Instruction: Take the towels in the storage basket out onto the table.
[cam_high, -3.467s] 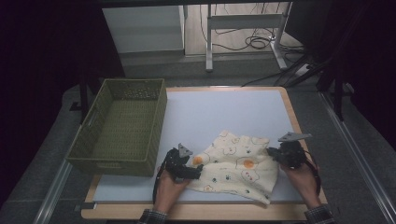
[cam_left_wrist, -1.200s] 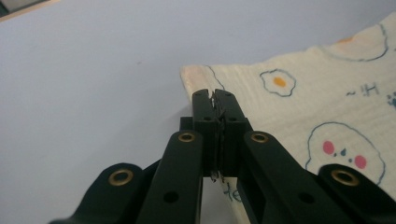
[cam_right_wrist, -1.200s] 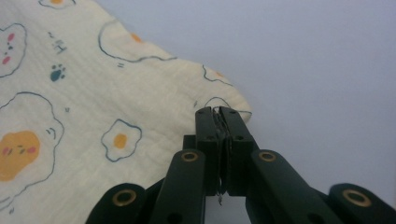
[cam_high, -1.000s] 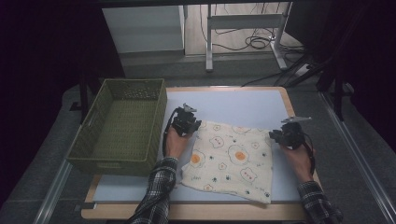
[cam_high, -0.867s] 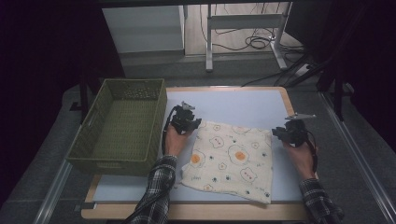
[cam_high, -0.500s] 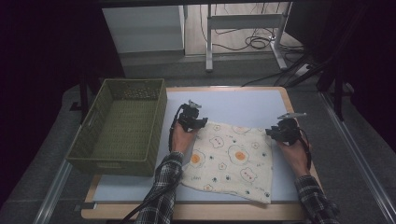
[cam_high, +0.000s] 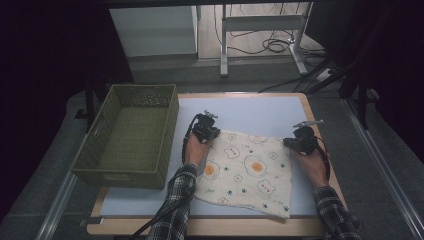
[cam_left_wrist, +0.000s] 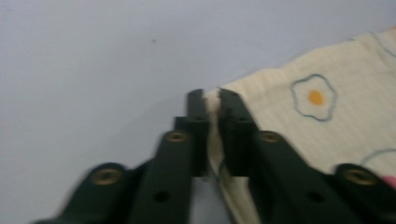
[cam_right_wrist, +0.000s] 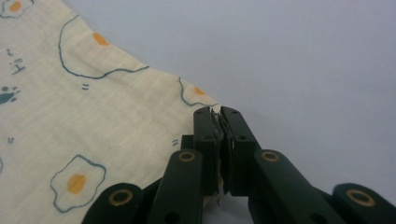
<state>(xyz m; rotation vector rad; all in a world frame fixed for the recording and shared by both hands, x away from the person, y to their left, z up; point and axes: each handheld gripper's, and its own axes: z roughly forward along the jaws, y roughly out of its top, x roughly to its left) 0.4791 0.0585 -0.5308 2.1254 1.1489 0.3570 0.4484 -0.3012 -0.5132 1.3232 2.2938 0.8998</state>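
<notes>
High view, from nine o'clock across: a green basket (cam_high: 130, 140) sits on your worktop (cam_high: 260, 107), and the egg-print cloth (cam_high: 247, 172) lies flat just beside it toward three o'clock. Your left gripper (cam_high: 206, 131) has just closed its jaws on the cloth's eleven o'clock corner. Your right gripper (cam_high: 299, 142) has just clamped the one o'clock corner.

A pale blue desk (cam_high: 260, 107) holds a green basket (cam_high: 131, 137) on its left and a yellow egg-print cloth (cam_high: 247, 172) beside it.
</notes>
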